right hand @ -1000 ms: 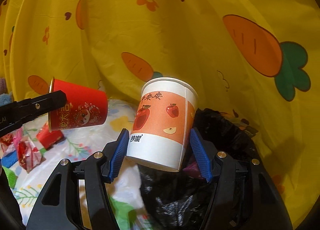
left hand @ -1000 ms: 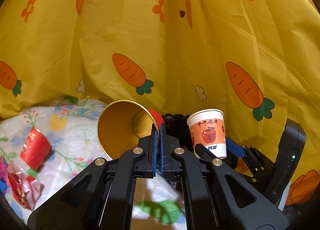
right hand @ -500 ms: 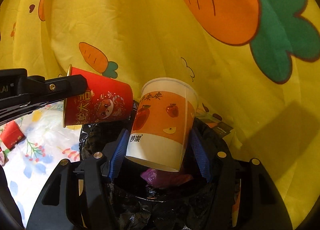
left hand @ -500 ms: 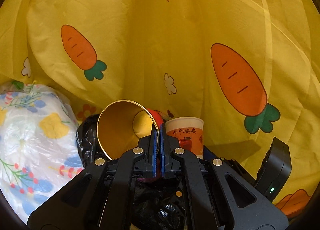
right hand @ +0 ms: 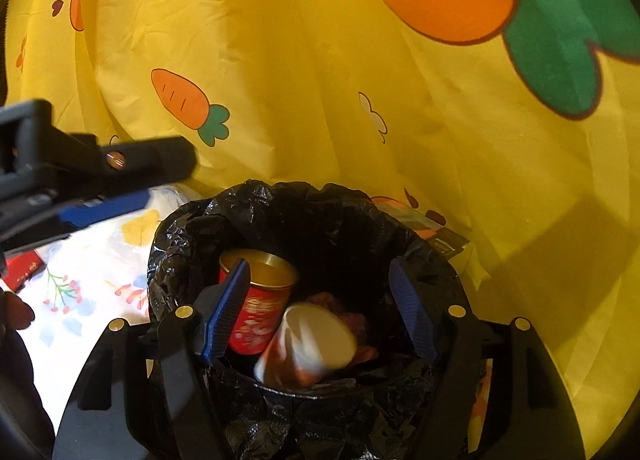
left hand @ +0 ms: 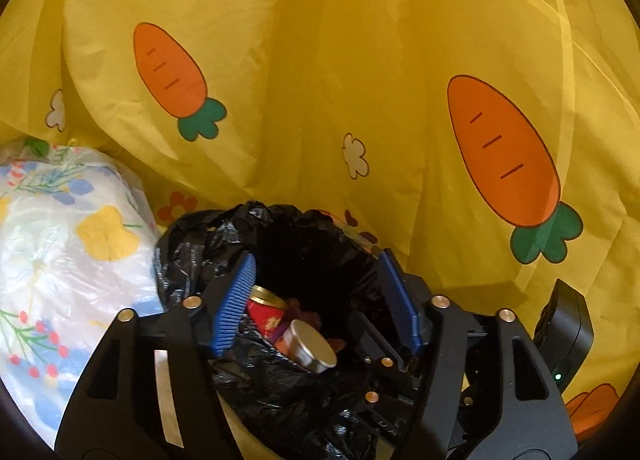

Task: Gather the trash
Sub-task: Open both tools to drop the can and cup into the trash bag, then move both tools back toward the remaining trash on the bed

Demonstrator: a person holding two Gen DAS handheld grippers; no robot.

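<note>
both sets of jaws are opening with nothing between them: the left gripper (left hand: 318, 300) and the right gripper (right hand: 320, 310) hang over the black trash bag (right hand: 304, 216). the red cup (right hand: 260, 300) sits upright inside the bag and the white cup (right hand: 308, 344), blurred, lies tipped beside it on other rubbish. so these two pieces look delivered. a small red packet (right hand: 22, 268) lies on the floral table cover (right hand: 92, 260) left of the bag, so more collecting seems left to do.
</note>
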